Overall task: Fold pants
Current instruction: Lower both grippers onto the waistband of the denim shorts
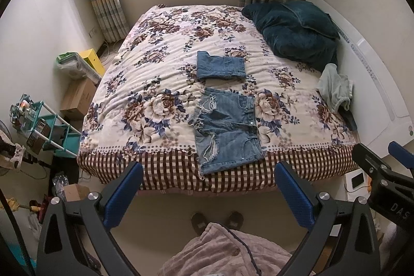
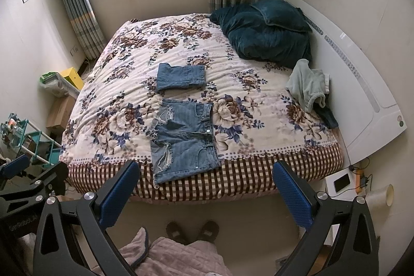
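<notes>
We see the denim shorts (image 1: 227, 131) lying flat near the front edge of the bed (image 1: 155, 84), with one frayed leg hanging a little over the side. A folded pair of jeans (image 1: 220, 68) sits just behind them. Our left gripper (image 1: 207, 194) and our right gripper (image 2: 204, 192) both hang in front of the bed with their fingers wide apart, holding nothing. We think the shorts are soft but thick, and not slippery. We should pinch the waistband corner and a leg hem, not the loose threads.
</notes>
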Demonstrator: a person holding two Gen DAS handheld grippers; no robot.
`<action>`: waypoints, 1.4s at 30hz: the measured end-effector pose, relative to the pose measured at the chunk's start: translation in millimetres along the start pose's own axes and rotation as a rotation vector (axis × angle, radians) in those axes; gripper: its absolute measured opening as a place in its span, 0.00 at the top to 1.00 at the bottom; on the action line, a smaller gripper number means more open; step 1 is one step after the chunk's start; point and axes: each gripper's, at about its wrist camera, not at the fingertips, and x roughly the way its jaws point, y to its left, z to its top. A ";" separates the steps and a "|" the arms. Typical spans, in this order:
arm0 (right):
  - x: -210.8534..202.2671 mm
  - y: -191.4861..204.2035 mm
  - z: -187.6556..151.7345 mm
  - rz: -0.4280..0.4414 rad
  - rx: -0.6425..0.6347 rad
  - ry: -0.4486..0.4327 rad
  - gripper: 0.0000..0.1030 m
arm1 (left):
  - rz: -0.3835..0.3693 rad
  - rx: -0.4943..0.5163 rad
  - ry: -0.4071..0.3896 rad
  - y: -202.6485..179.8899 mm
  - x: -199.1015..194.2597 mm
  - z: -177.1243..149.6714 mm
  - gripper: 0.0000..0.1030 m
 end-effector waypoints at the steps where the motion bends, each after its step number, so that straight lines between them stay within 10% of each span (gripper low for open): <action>1: -0.1 0.7 0.4 -0.002 0.003 -0.001 0.00 | 0.001 -0.002 -0.001 -0.1 0.6 0.1 0.00; 15: 98.7 23.0 31.8 -0.021 0.077 -0.083 0.00 | 0.160 -0.026 -0.074 44.0 113.9 58.8 0.00; 27: 417.3 -11.6 114.2 0.077 0.093 0.234 0.00 | 0.255 -0.019 0.184 34.2 370.5 160.4 0.00; 42: 784.0 -26.2 152.9 0.073 0.043 0.587 0.00 | 0.133 -0.013 0.491 26.5 694.8 218.6 0.02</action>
